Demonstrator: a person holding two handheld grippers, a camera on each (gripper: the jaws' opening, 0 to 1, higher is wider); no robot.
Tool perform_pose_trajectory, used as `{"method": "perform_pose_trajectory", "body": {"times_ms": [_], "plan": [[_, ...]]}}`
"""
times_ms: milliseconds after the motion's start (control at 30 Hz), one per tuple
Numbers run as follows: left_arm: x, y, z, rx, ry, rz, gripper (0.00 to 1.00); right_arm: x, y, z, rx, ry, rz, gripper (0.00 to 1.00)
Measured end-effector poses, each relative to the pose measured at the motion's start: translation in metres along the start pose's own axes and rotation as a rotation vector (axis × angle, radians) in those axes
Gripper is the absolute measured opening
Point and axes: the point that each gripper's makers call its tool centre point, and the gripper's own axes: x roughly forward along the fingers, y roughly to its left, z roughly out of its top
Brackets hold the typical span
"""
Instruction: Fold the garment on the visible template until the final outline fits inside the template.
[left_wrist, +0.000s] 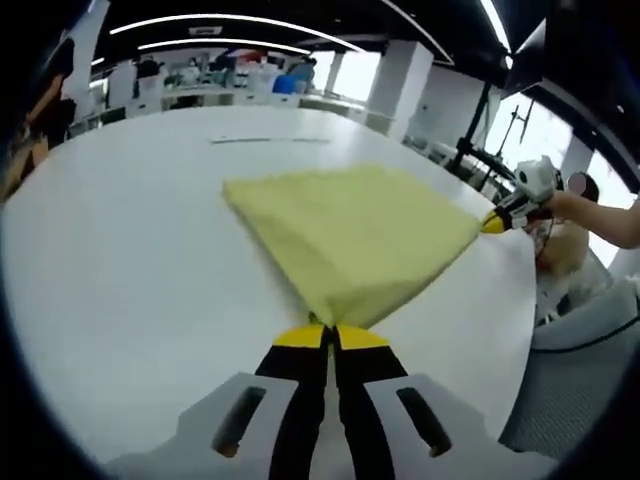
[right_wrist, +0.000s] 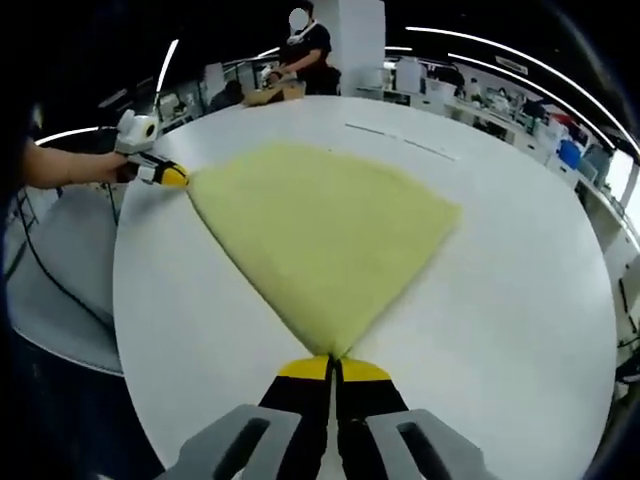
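Yellow garment (left_wrist: 355, 235) pinched, seemingly taut, between left gripper (left_wrist: 331, 336) and right gripper (right_wrist: 333, 368)

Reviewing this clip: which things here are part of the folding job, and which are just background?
Job: yellow garment, left gripper and right gripper, each shut on a corner of it; white table.
Background: office desks, person standing behind the table.
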Motion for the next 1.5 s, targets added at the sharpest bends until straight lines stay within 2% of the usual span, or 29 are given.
{"method": "perform_pose_trajectory", "body": {"times_ms": [333,733,1233,1400,1500], "plan": [[-0.006,-0.008,-0.004,-0.004,0.003,-0.004,0.0,-0.005,0.005,-0.007,-0.008,0.012,0.004,0.0],[-0.012,-0.014,-0.007,0.041,0.006,0.014,0.0,-0.01,0.009,-0.013,-0.007,0.018,0.005,0.0],[-0.017,-0.017,-0.014,0.058,0.021,0.036,0.0,-0.013,0.014,-0.016,0.033,-0.004,0.008,0.0],[-0.021,-0.014,-0.011,0.054,-0.002,0.055,0.05,-0.015,0.014,-0.012,0.1,-0.035,0.003,0.0],[-0.023,-0.012,-0.008,0.03,-0.026,0.075,0.12,-0.016,0.015,-0.009,0.113,-0.053,-0.004,0.02]]}}
